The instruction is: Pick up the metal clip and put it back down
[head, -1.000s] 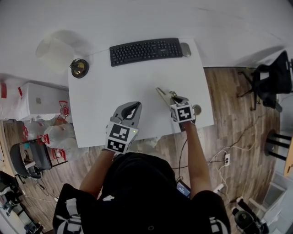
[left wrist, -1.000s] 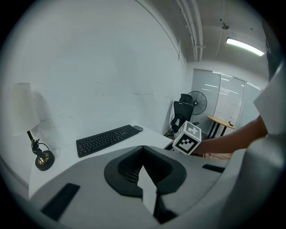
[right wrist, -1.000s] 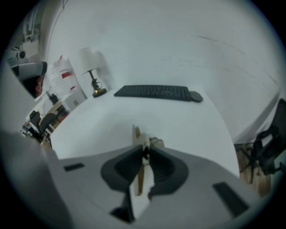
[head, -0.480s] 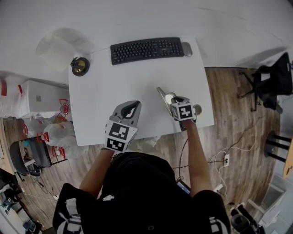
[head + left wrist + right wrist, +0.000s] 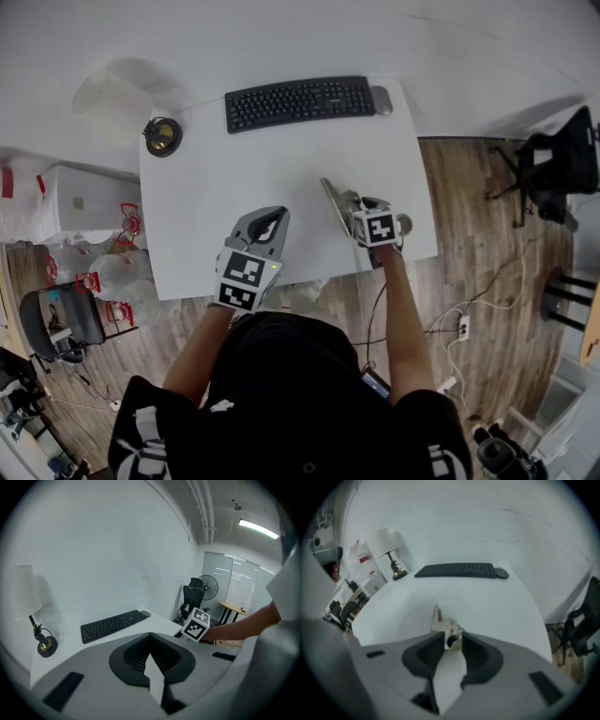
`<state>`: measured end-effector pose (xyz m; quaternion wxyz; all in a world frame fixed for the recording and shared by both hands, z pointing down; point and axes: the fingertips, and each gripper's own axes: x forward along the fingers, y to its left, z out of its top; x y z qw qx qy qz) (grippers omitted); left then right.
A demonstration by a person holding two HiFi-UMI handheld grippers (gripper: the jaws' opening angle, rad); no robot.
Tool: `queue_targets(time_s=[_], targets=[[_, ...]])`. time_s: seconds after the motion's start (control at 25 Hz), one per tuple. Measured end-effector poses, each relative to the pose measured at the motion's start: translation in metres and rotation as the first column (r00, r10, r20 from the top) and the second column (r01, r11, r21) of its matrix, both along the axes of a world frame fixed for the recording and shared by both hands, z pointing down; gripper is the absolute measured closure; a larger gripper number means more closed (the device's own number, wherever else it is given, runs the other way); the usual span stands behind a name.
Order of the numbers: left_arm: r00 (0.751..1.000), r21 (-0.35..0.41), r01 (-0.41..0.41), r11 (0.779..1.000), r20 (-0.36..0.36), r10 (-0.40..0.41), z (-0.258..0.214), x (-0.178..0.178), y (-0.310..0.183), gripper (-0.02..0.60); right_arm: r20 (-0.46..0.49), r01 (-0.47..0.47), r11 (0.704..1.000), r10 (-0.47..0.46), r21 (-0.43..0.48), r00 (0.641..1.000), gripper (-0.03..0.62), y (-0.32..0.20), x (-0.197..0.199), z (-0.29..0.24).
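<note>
Right gripper (image 5: 452, 638) is pitched steeply down over the near right part of the white table (image 5: 272, 159); its jaws have just been opening and now stand parted, with the metal clip (image 5: 440, 620) between their tips. The clip lies on the tabletop and the pads do not look to be pressing it (I read this as the put-down, release under way). Left gripper (image 5: 150, 634) hangs idle over the near edge, jaws drawn together on nothing. The clip sits well apart from the keyboard (image 5: 298, 103), nearer the table's right edge.

Handling, as a judgement: small, stiff, light; bare metal, likely slick against the pads, so an off-centre pinch could let it swivel or slip out. Best hold looks to be across the thicker body, where the jaws now straddle it — not the thin tapered end.
</note>
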<state>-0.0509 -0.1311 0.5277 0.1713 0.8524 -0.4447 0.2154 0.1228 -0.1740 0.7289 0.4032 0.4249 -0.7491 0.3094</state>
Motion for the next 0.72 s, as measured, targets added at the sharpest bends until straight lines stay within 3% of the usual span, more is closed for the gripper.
queue_targets(time_s=[0.4,0.72], targets=[[1.0,0.022,-0.009,1.0,-0.007,0.009,-0.009,-0.001,-0.005,0.56,-0.013,-0.037,0.998,0.038,0.047,0.999,0.478,-0.005,0.01,-0.023],[0.999,0.055,-0.024,0.998,-0.023,0.025,-0.023,-0.002,-0.011,0.56,-0.015,-0.064,0.991,0.066,0.12,0.998,0.518,-0.008,0.012,-0.059]])
